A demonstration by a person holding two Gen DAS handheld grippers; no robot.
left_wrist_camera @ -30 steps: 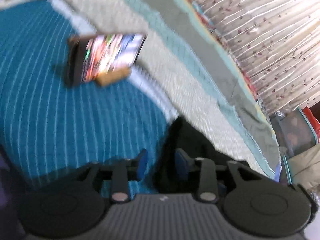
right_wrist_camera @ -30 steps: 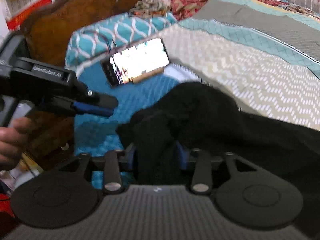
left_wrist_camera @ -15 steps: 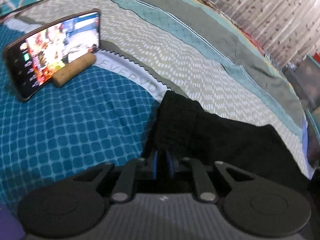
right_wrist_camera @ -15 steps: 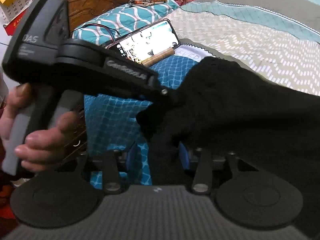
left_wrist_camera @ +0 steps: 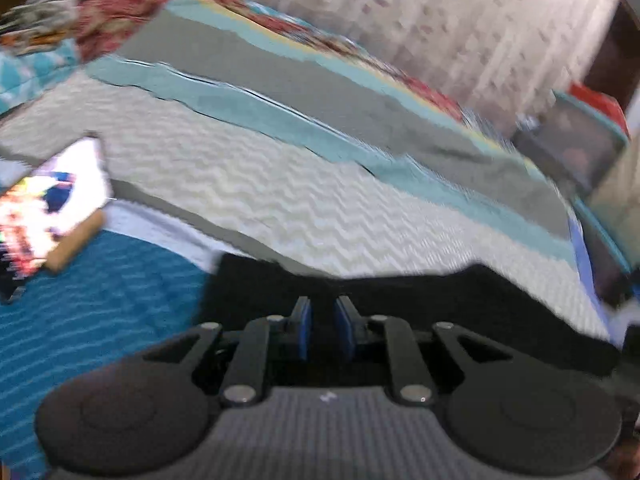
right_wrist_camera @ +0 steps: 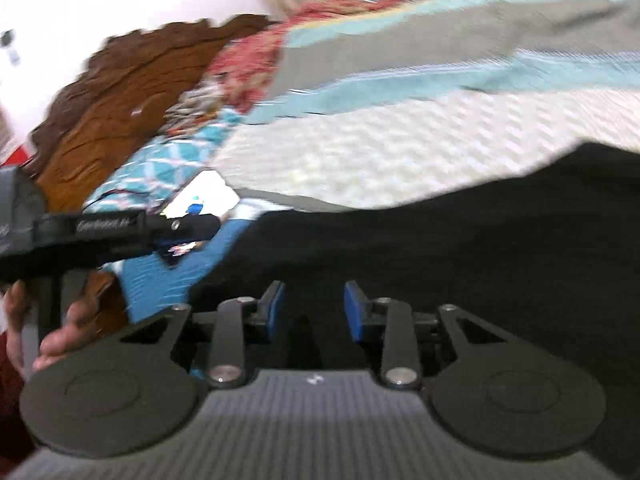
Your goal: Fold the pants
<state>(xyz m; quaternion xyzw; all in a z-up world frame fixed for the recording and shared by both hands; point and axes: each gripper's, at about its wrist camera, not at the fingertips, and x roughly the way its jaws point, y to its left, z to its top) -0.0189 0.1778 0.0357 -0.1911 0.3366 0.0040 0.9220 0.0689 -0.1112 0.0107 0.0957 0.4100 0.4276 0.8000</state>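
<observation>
Both grippers grip the black pants (left_wrist_camera: 400, 300): left gripper (left_wrist_camera: 322, 326) pinched nearly shut, right gripper (right_wrist_camera: 314, 312) just closing on cloth; pants look spread, folding not yet visible

Location: home bedroom. Indicators: bed (left_wrist_camera: 280, 200) with patterned bedspread, carved wooden headboard (right_wrist_camera: 120, 92), patterned pillow (right_wrist_camera: 160, 160), floral curtain (left_wrist_camera: 460, 28) alongside the bed.

The pants (left_wrist_camera: 400, 304) are plain black, lying on a bedspread (left_wrist_camera: 280, 184) banded in cream zigzag, teal and grey, with a bright blue checked patch at 8 o'clock. At 11 o'clock a red floral cloth (left_wrist_camera: 120, 4) shows, and a pale curtain (left_wrist_camera: 460, 24) with reddish specks at 1 o'clock; the gripper pads (right_wrist_camera: 354, 312) are blue
</observation>
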